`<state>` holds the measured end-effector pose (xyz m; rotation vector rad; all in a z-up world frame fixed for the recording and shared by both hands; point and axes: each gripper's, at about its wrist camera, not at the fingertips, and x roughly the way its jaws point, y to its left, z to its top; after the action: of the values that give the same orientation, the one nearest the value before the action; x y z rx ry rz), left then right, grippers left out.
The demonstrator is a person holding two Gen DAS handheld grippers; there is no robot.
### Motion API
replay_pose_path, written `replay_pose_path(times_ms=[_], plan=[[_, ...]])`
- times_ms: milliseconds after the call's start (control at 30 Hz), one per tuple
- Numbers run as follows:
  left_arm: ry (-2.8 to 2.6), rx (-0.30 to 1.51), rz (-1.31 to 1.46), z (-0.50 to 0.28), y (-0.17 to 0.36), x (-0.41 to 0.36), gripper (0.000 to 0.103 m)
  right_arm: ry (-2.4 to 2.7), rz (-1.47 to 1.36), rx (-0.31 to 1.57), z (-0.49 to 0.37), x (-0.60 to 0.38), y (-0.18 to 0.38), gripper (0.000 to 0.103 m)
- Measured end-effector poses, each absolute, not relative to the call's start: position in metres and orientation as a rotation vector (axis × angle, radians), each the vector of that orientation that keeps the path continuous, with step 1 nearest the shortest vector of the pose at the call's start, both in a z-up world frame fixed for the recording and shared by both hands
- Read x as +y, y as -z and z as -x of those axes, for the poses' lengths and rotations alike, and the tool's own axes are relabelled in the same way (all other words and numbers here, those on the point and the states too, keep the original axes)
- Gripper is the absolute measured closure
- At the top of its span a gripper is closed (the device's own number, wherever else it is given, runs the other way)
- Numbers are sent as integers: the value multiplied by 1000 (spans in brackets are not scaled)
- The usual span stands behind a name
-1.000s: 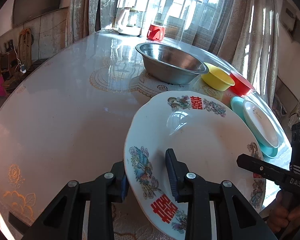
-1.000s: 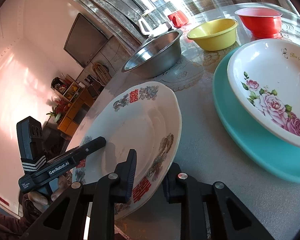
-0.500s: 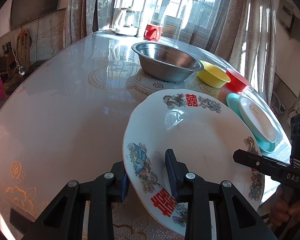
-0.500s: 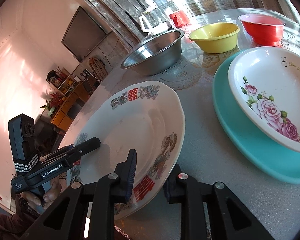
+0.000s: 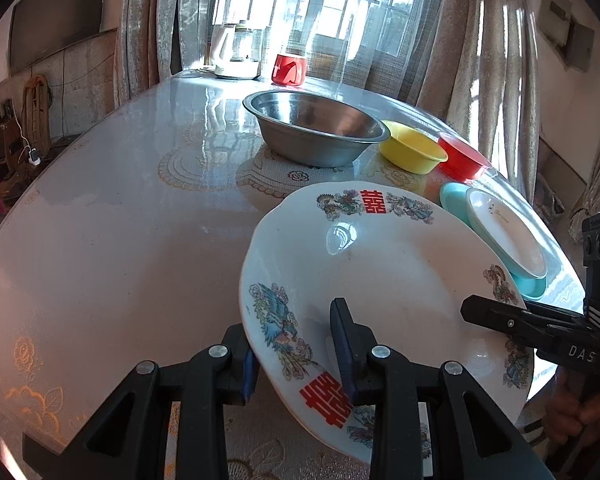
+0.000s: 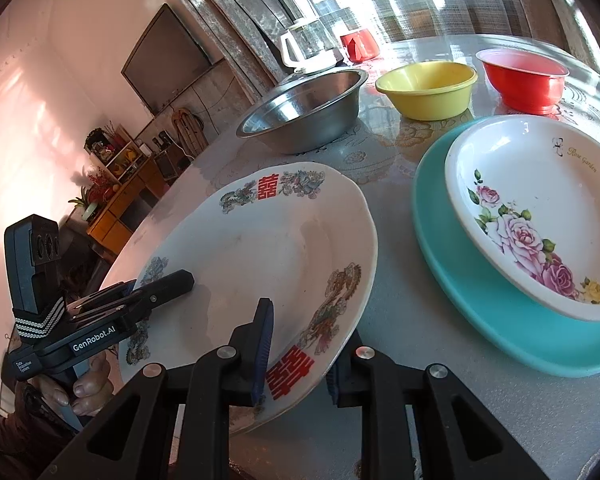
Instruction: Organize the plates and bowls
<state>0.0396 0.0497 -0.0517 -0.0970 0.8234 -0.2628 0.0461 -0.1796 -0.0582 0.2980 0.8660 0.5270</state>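
Note:
A big white oval plate with red characters and dragon-and-bird prints hangs tilted over the table's near edge. My left gripper is shut on its near left rim, one pad above and one below. My right gripper is shut on the opposite rim of the plate. To the right lies a rose-patterned white dish on a teal plate. Behind stand a steel bowl, a yellow bowl and a red bowl.
A white kettle and a red cup stand at the table's far edge by the curtained window. The glass-topped round table stretches away to the left. A person's hand holds the left gripper's handle.
Both grippers keep their hold on the oval plate. It has shifted slightly nearer and tilted a little; the other dishes have not moved.

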Motion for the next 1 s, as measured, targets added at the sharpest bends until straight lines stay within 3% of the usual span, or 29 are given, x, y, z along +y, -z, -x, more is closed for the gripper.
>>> replay_pose_path(times_ms=[1000], plan=[[481, 720, 11, -42, 4, -36, 71, -400, -370, 712, -15, -249, 18, 80]])
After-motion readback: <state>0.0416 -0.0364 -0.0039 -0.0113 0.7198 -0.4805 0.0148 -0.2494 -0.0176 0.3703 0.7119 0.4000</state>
